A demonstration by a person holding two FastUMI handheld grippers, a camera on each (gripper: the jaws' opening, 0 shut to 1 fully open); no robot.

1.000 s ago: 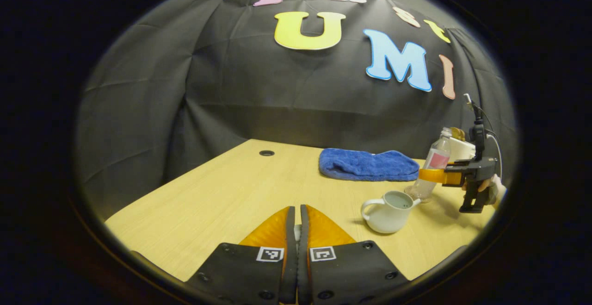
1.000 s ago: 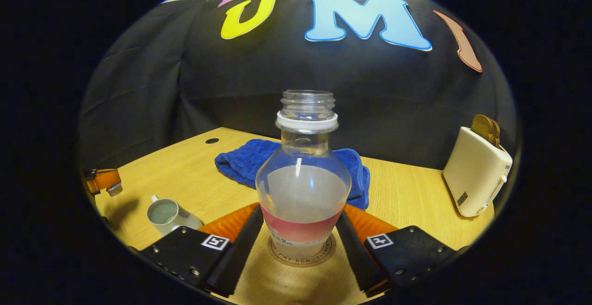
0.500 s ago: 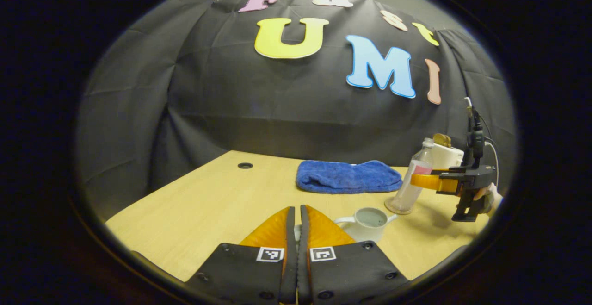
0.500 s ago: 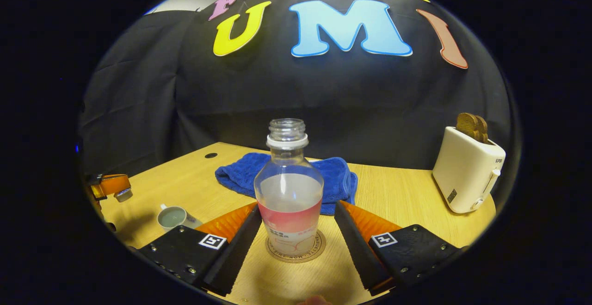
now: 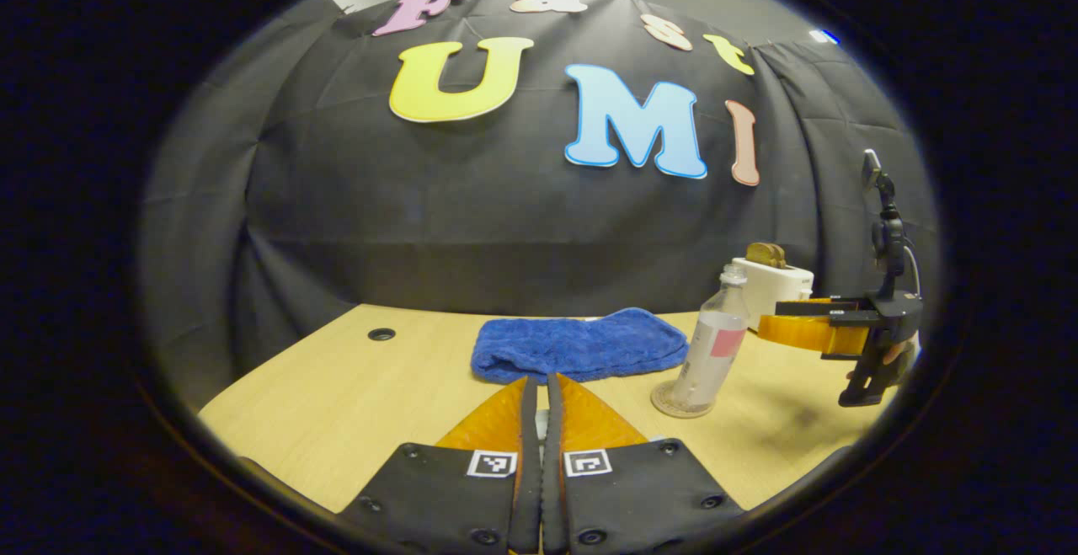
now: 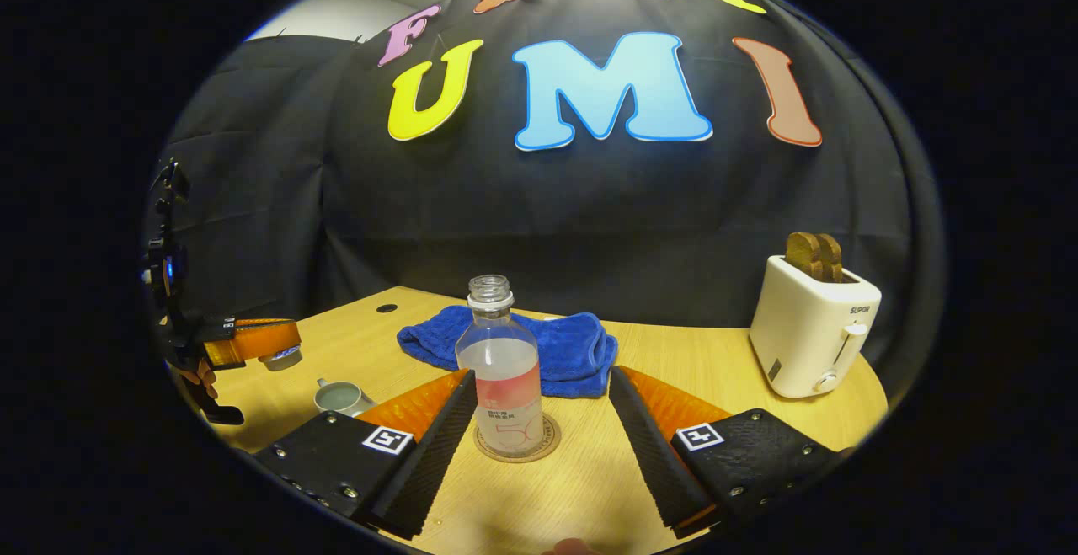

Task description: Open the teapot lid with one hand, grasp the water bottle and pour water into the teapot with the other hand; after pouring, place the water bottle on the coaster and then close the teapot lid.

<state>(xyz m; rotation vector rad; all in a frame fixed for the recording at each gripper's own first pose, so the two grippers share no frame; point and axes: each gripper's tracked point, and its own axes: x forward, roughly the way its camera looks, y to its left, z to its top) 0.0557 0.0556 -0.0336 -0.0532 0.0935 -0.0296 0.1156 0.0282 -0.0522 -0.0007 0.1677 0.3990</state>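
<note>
The clear water bottle point(image 6: 503, 370), uncapped and partly full, stands upright on the round coaster point(image 6: 515, 445). My right gripper point(image 6: 543, 380) is open, its fingers spread either side of the bottle and drawn back from it. The left gripper view has the bottle point(image 5: 709, 343) on the coaster point(image 5: 676, 401), with the right gripper point(image 5: 787, 329) to its right, apart from it. The white teapot point(image 6: 341, 397) sits open at the left. Above it hangs my left gripper point(image 6: 253, 341), shut on the small lid point(image 6: 280, 359). In its own view the left gripper point(image 5: 541, 382) has its fingers pressed together.
A blue towel point(image 6: 573, 349) lies behind the bottle, also seen mid-table as the towel point(image 5: 577, 344). A white toaster point(image 6: 808, 336) with toast stands at the right; the toaster point(image 5: 771, 279) is behind the bottle. A cable hole point(image 5: 381, 334) marks the wooden table point(image 5: 337, 403).
My right gripper has let go of the bottle and pulled back, leaving it on the coaster. My left gripper, still holding the lid, has swung toward the teapot, which slid under its fingers.
</note>
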